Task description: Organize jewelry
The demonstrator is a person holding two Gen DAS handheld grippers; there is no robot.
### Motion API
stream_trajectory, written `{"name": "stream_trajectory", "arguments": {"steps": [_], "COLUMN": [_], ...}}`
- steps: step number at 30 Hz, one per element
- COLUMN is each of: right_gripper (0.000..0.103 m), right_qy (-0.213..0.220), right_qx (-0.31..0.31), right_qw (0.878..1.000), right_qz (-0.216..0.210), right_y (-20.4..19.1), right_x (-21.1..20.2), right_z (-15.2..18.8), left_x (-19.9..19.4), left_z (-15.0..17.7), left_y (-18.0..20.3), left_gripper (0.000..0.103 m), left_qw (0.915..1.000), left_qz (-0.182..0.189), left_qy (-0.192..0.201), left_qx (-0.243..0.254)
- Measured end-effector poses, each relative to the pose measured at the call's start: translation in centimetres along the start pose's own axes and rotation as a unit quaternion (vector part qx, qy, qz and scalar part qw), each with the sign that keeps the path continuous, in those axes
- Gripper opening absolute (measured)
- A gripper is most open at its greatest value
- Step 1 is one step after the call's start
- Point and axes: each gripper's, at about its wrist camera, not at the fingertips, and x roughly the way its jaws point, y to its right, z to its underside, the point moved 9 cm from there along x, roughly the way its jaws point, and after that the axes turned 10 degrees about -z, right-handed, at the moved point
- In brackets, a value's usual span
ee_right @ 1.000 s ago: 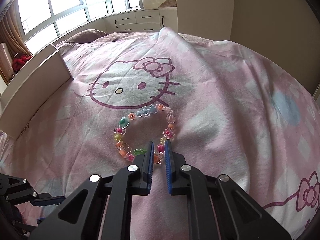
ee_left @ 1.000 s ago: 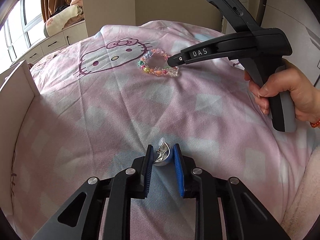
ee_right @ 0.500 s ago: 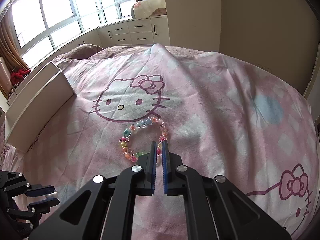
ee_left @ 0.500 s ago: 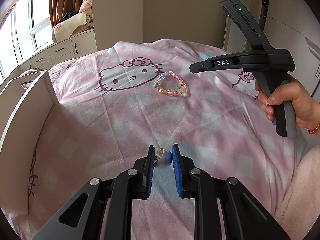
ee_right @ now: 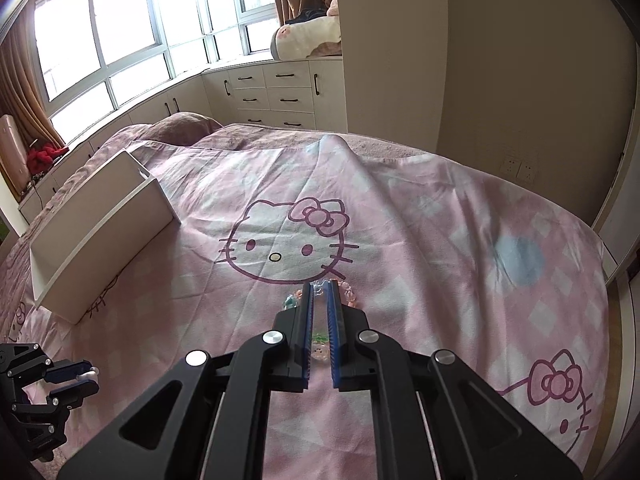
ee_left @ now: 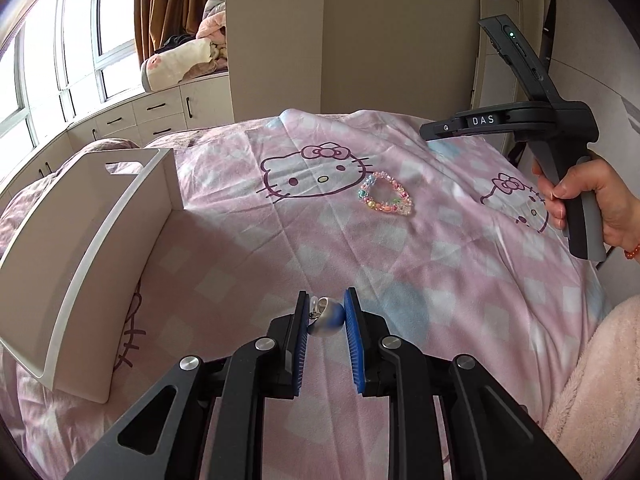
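My left gripper [ee_left: 325,312] is shut on a small silver earring [ee_left: 325,315], held above the pink bedspread. The white open box [ee_left: 100,216] stands to its left. A colourful beaded bracelet [ee_left: 385,195] lies flat on the bedspread beside the Hello Kitty print. My right gripper [ee_right: 319,292] is raised above the bracelet [ee_right: 347,294], which lies mostly hidden behind its nearly closed, empty fingers. The right gripper [ee_left: 430,131] also shows high at the right in the left wrist view. The left gripper [ee_right: 86,376] shows at the lower left in the right wrist view.
The white box [ee_right: 100,232] sits on the bed's left side. White drawers [ee_right: 276,92] and windows lie beyond the bed. A fluffy pink blanket [ee_left: 596,384] is at the near right. A wall [ee_right: 520,80] rises behind the bed.
Both grippers have lifted away from the bed. The left one carries the earring up. The right one closed without the bracelet, which stays flat on the bedspread.
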Motion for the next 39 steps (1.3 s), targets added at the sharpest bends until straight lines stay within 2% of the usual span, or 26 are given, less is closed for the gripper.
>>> {"name": "stream_trajectory", "arguments": {"steps": [1, 2, 10, 13, 17, 18, 20, 21, 29, 39], "right_gripper": [0.033, 0.048, 0.048, 0.035, 0.031, 0.025, 0.020, 0.012, 0.011, 0.011], "right_qy": [-0.005, -0.010, -0.070, -0.085, -0.104, -0.109, -0.112, -0.111, -0.086, -0.034], "right_qx": [0.009, 0.016, 0.029, 0.031, 0.038, 0.036, 0.024, 0.019, 0.020, -0.003], "right_qw": [1.000, 1.000, 0.995, 0.993, 0.992, 0.992, 0.991, 0.991, 0.995, 0.999], "right_qz": [0.006, 0.013, 0.071, 0.071, 0.062, 0.061, 0.066, 0.066, 0.055, 0.032], "right_y": [0.4, 0.8, 3.4, 3.7, 3.6, 3.5, 3.3, 3.2, 3.0, 0.8], "right_x": [0.5, 0.9, 5.6, 7.1, 9.0, 9.4, 9.9, 10.1, 9.0, 3.5], "right_z": [0.3, 0.5, 2.5, 2.9, 3.6, 3.9, 4.4, 4.5, 4.0, 0.6], "left_x": [-0.2, -0.3, -0.5, -0.2, 0.5, 0.6, 1.0, 1.2, 2.3, 2.2], "left_z": [0.2, 0.4, 2.1, 2.5, 2.9, 2.9, 2.9, 2.9, 3.1, 2.9], "left_y": [-0.4, -0.8, -3.1, -3.4, -3.5, -3.5, -3.4, -3.3, -2.3, -2.6], "left_gripper": [0.022, 0.022, 0.023, 0.023, 0.023, 0.023, 0.023, 0.023, 0.023, 0.023], "left_qw": [1.0000, 1.0000, 0.9991, 0.9989, 0.9986, 0.9986, 0.9986, 0.9986, 0.9986, 0.9983], "left_qz": [-0.003, -0.006, -0.011, -0.012, -0.011, -0.010, -0.009, -0.007, 0.001, -0.002], "left_qy": [0.001, -0.001, -0.012, -0.015, -0.022, -0.023, -0.024, -0.025, -0.033, -0.032], "left_qx": [-0.002, -0.005, -0.040, -0.043, -0.046, -0.047, -0.047, -0.047, -0.042, -0.049]}}
